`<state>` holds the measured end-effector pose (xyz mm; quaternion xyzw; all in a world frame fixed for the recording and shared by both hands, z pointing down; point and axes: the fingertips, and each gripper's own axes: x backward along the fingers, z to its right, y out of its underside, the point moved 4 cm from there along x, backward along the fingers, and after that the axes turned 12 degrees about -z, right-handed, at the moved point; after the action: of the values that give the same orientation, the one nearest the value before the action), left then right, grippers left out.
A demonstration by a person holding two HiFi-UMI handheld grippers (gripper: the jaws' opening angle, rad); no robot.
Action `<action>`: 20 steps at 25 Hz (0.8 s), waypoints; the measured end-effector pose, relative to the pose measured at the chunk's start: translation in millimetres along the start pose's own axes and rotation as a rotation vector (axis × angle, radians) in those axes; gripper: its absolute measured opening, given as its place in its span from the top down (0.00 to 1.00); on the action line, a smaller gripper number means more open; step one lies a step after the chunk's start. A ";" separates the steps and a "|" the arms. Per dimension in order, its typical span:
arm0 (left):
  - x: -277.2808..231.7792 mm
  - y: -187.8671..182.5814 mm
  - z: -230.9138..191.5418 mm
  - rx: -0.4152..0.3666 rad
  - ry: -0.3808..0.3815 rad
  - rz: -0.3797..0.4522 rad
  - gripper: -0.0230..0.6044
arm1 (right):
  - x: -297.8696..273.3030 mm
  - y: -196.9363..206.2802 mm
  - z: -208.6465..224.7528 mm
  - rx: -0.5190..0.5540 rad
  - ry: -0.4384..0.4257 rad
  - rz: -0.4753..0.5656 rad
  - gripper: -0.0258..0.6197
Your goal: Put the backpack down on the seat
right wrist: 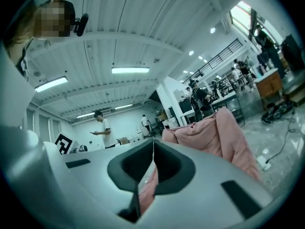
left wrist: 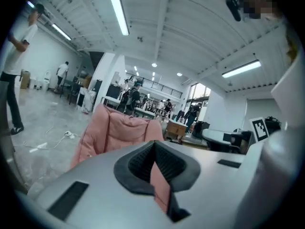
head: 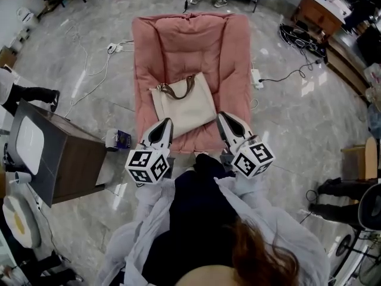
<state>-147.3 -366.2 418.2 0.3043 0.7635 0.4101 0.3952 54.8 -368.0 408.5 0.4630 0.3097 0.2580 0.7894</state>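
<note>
Lying centre-frame on the pink seat (head: pixel 178 40), the backpack (head: pixel 184 106) sits just above and between left gripper (head: pixel 166 124) and right gripper (head: pixel 222 117), about equally near each, handle toward upper left, both jaw pairs pressed together on nothing.

Grey marble floor (head: pixel 297 118). Dark cabinet (head: pixel 77 165) at left. White power strip (head: pixel 112 47) with cable, upper left. Black cables (head: pixel 303 37) near wooden desk (head: pixel 318 14).

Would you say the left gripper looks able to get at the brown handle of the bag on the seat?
Probably yes: the left gripper hangs by the near corner of the bag, and nothing lies between it and the handle. Its shut jaws must open first.
</note>
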 end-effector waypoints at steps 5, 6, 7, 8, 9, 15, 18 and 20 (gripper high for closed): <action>14.9 -20.9 16.2 -0.112 0.032 0.032 0.94 | 20.1 -1.9 -1.0 0.076 0.026 0.043 0.95; 16.5 -22.6 17.0 -0.123 0.029 0.035 0.94 | 23.0 -2.4 -0.2 0.103 0.051 0.038 0.95; 17.9 -23.3 17.1 -0.128 0.025 0.036 0.94 | 25.1 -2.5 0.8 0.130 0.078 0.027 0.95; 18.7 -23.0 16.6 -0.128 0.022 0.034 0.94 | 26.3 -1.6 1.7 0.157 0.102 0.012 0.95; 19.1 -21.9 16.0 -0.125 0.021 0.030 0.94 | 26.6 -0.5 2.0 0.184 0.121 -0.005 0.95; 20.5 -11.0 15.9 -0.115 0.022 -0.002 0.94 | 23.7 4.8 -1.8 0.213 0.141 -0.042 0.95; 20.9 -7.5 14.7 -0.121 0.017 -0.015 0.94 | 18.7 6.1 -1.3 0.210 0.146 -0.057 0.95; 21.0 -5.2 13.5 -0.118 0.019 -0.018 0.94 | 16.9 6.9 -2.8 0.204 0.148 -0.064 0.95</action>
<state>-147.1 -346.9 401.5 0.2695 0.7444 0.4537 0.4091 63.3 -351.6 409.4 0.5104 0.4062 0.2334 0.7212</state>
